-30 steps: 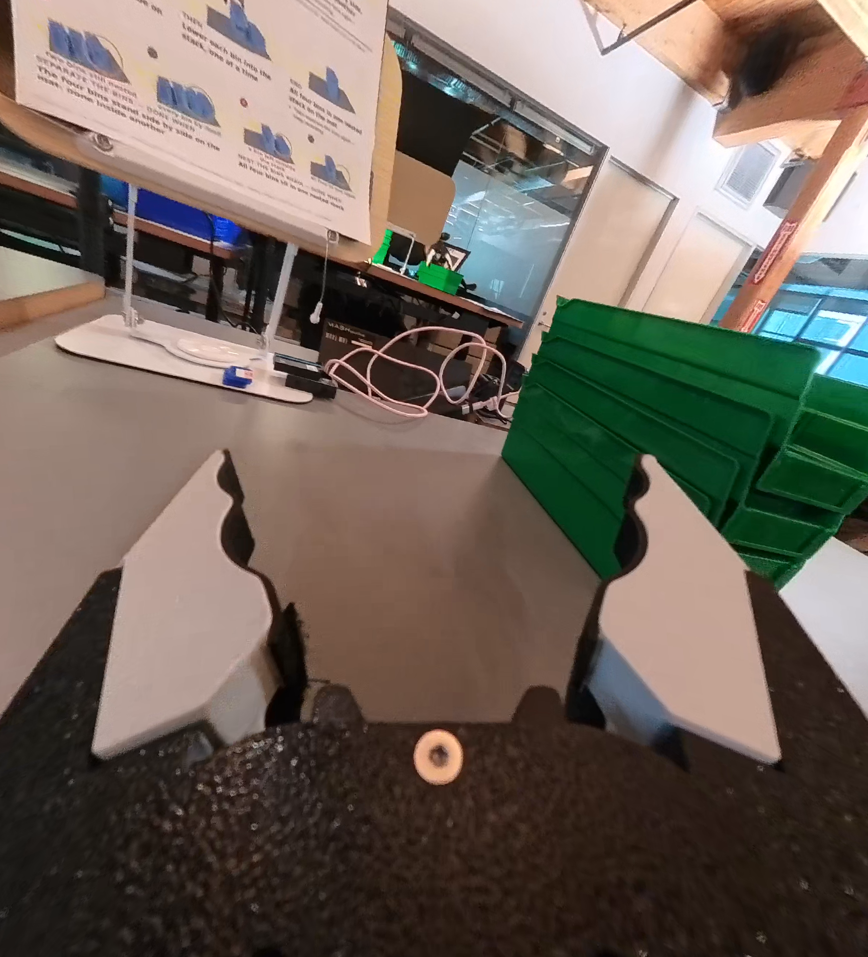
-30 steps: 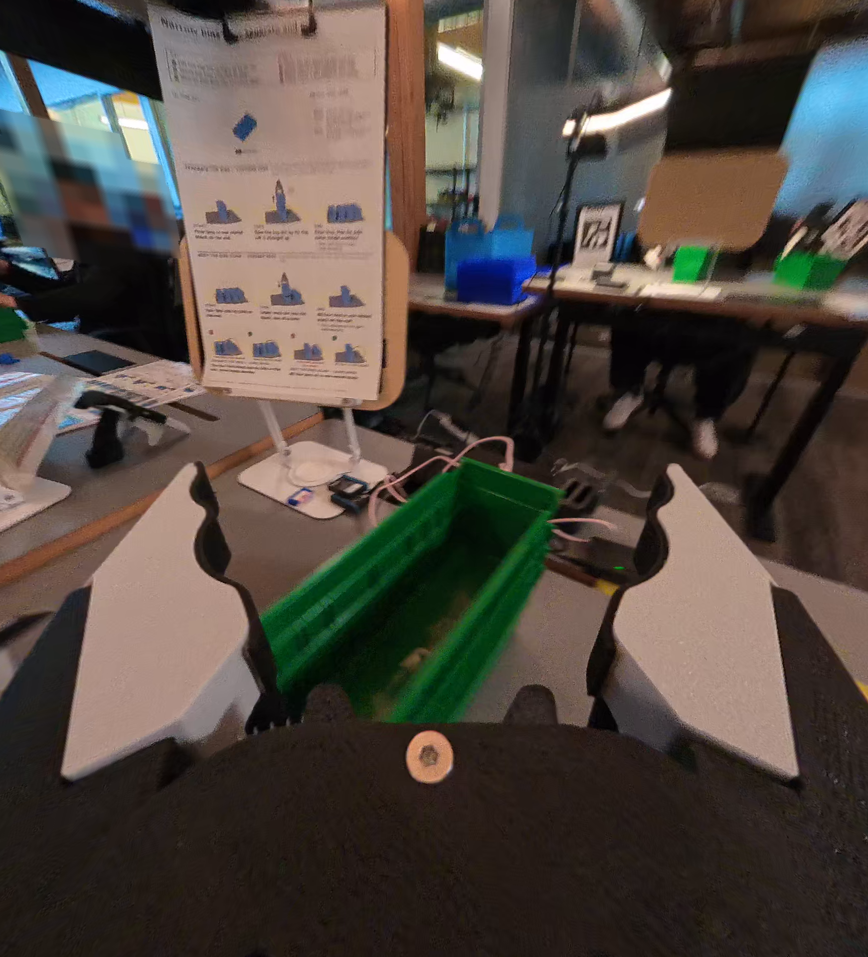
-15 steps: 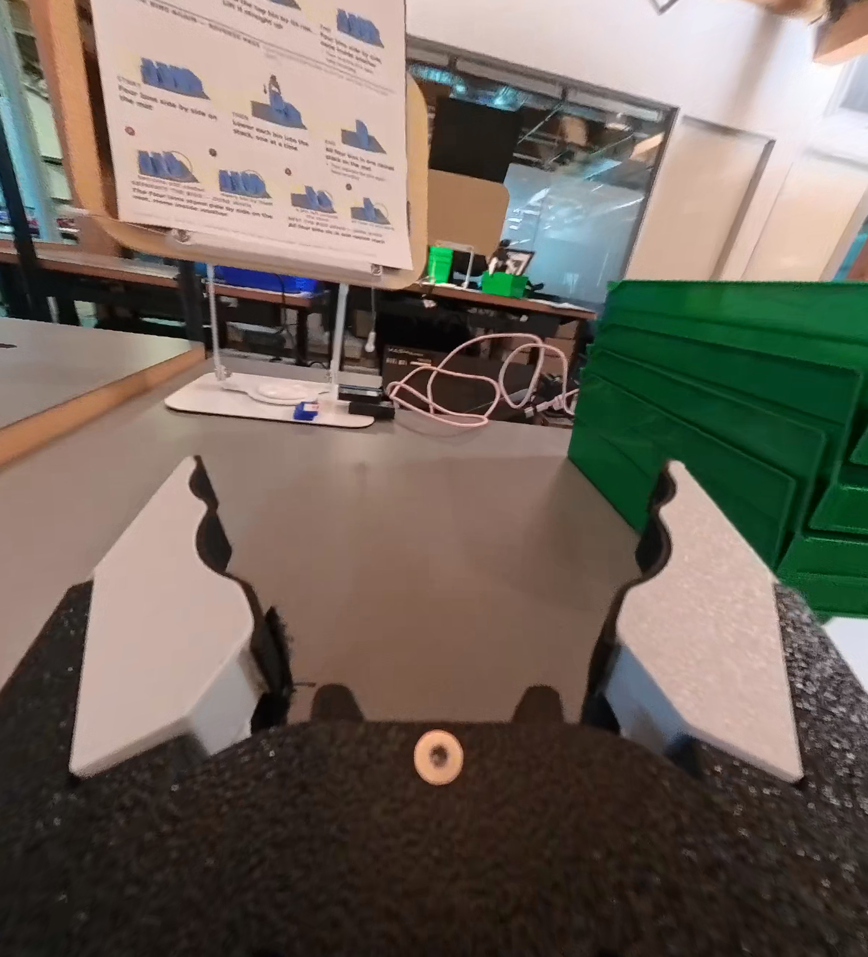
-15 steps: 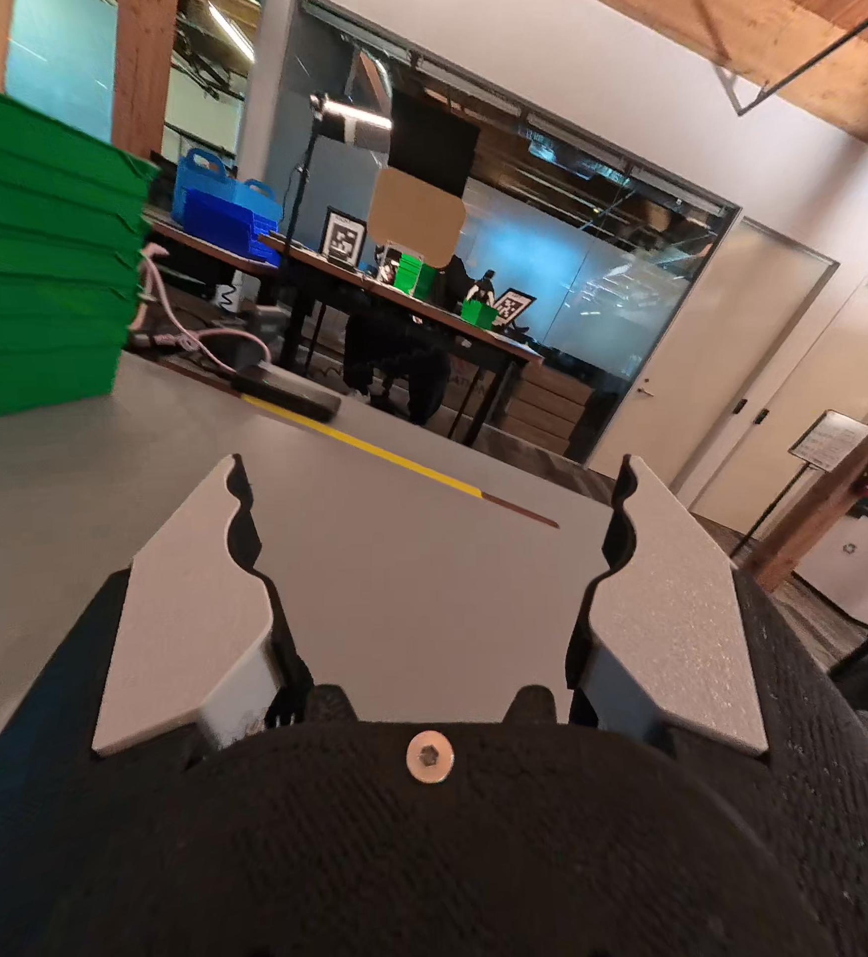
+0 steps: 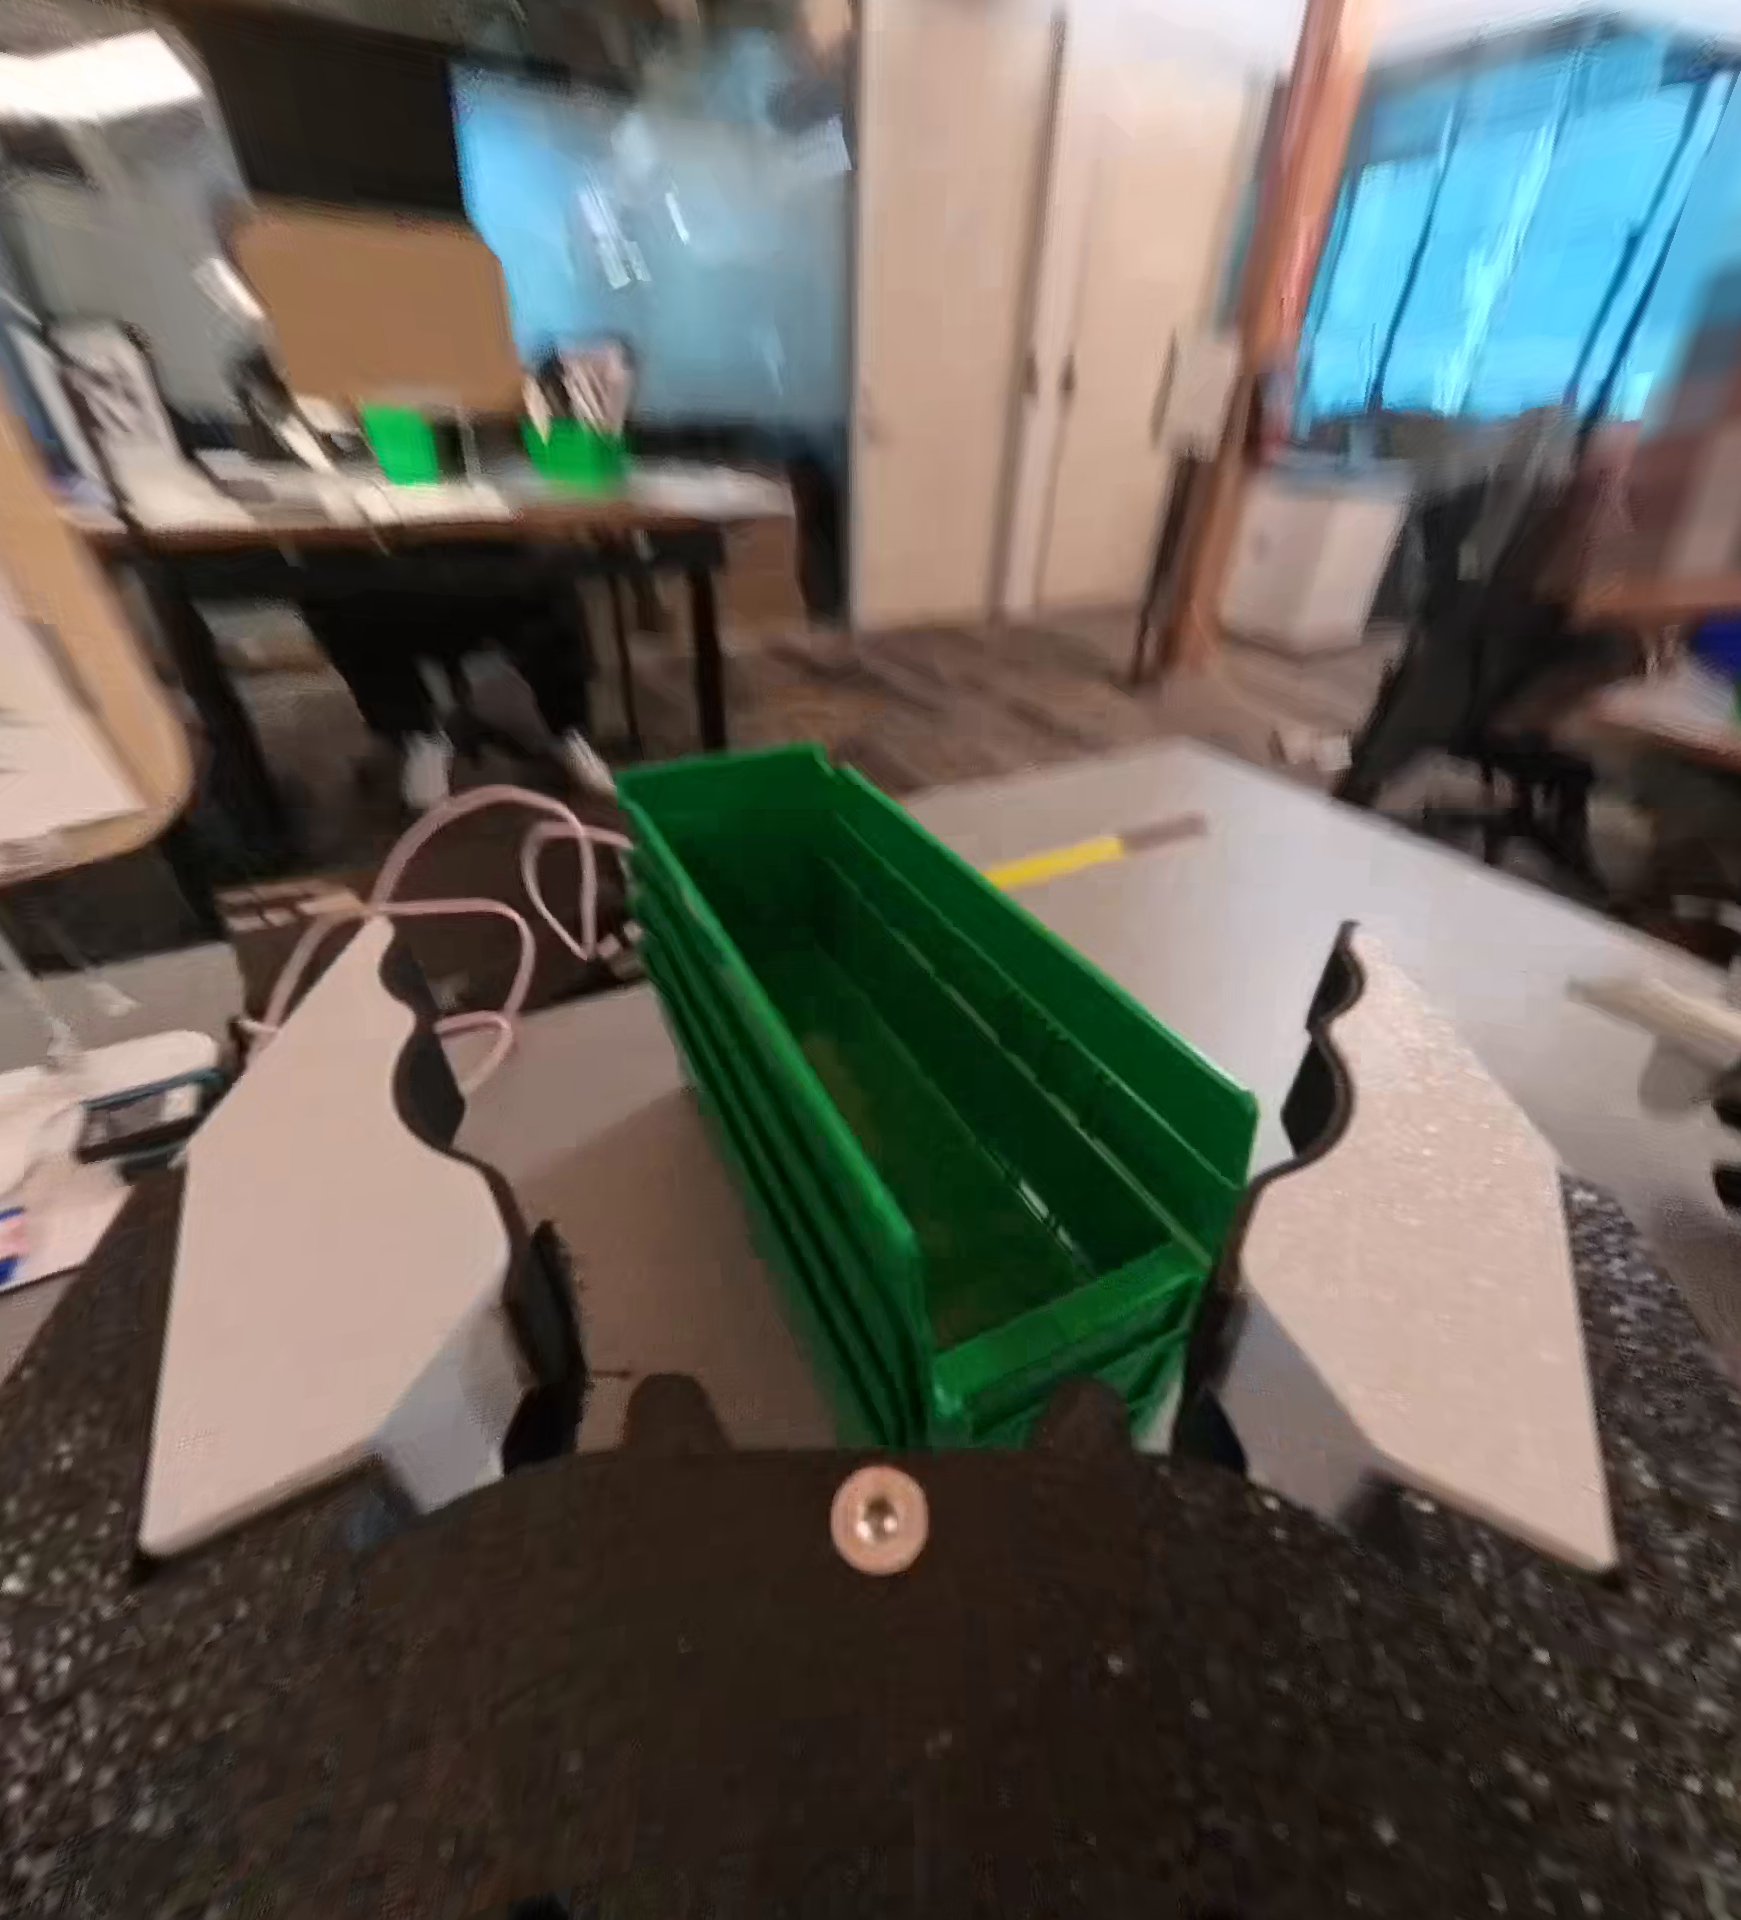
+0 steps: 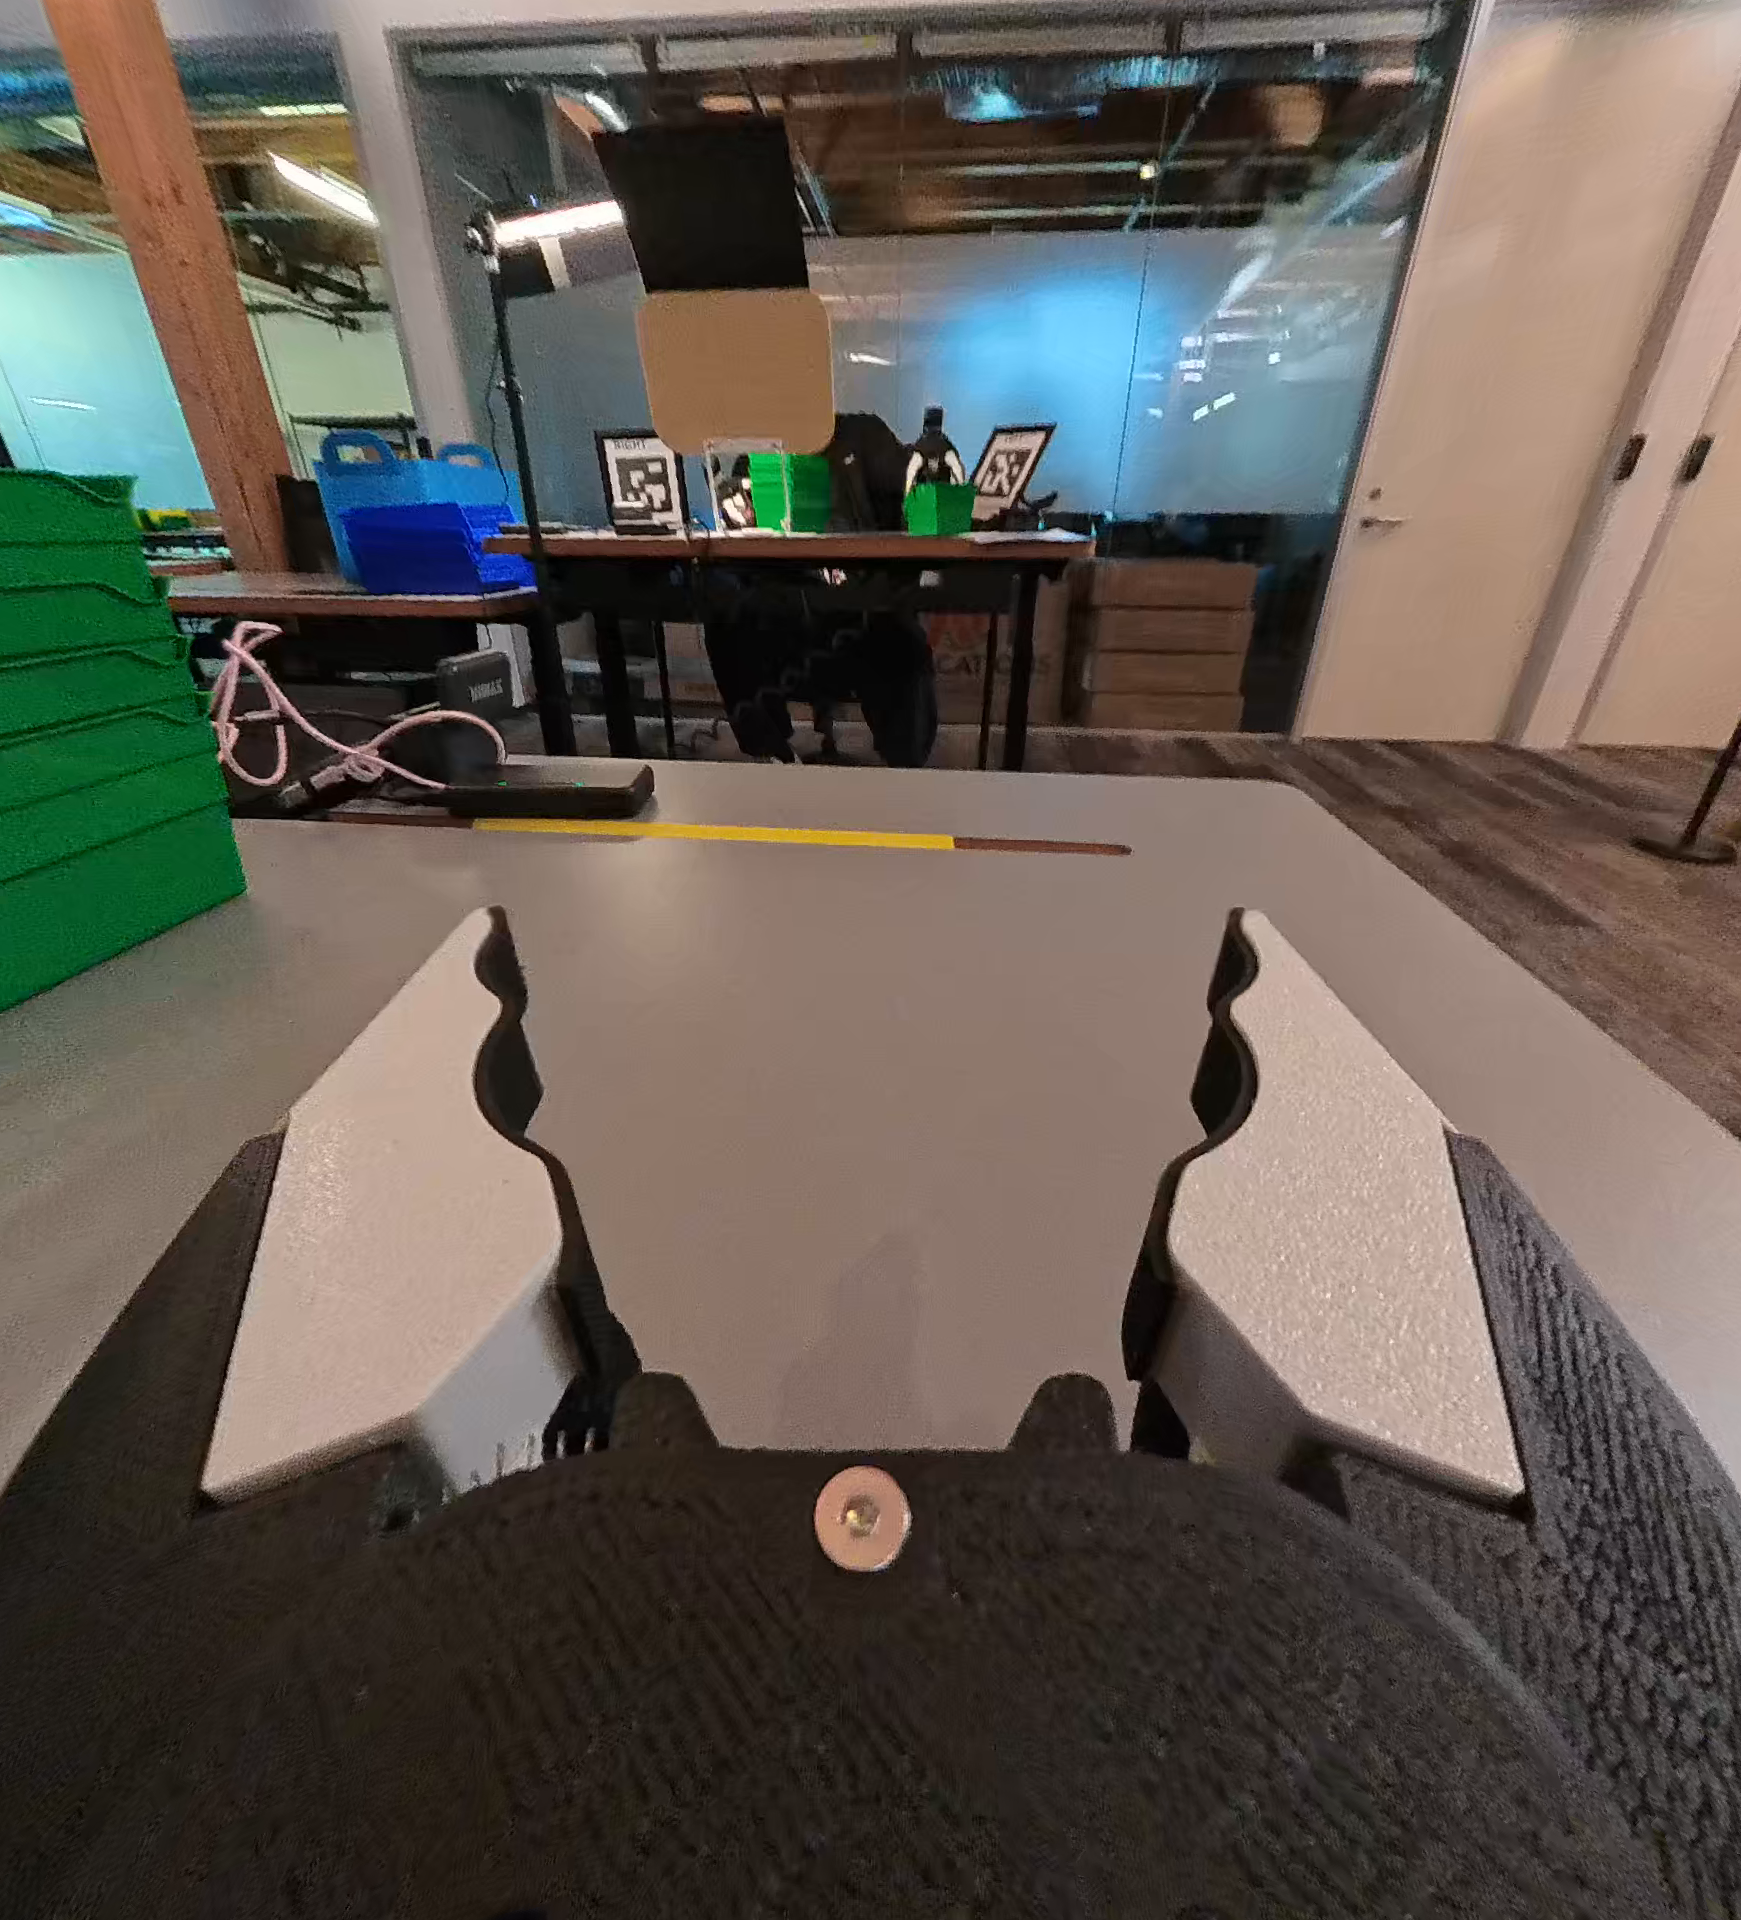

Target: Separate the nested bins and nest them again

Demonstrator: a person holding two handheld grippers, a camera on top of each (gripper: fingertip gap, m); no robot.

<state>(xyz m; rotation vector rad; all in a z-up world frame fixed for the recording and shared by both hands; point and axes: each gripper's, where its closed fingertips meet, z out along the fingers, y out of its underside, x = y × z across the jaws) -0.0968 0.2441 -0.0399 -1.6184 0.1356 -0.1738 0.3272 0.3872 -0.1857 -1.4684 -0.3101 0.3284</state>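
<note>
The nested green bins (image 5: 933,1101) stand as one stack on the grey table (image 6: 845,1039), long axis running away from me in the left wrist view, the open top showing the stepped rims of the several bins one inside another. In the right wrist view the same stack (image 6: 45,748) sits at the far left, well apart from that tool.

My left gripper (image 5: 871,1049) is spread wide and grasps nothing; it hangs above the near end of the stack, and the near right corner of the bins lies just beside its right finger (image 5: 1406,1226). Whether they touch I cannot tell, as this view is blurred. My right gripper (image 6: 861,1018) is likewise released and empty, low over bare table.

I judge the task at its very start: nothing is separated yet, and I am lining up for the first lift. The next move calls for closing on the rim of the top bin only, while the other tool steadies the bins beneath so they do not rise together.

As for writing: an instruction sheet on a stand (image 5: 4,665) shows at the left edge, too smeared to read. Black-and-white marker cards (image 6: 642,483) stand on the far desk (image 6: 793,545). A pink cable (image 6: 268,717) loops by a black device (image 6: 549,795) at the table's far edge, near a yellow strip (image 6: 710,831).
</note>
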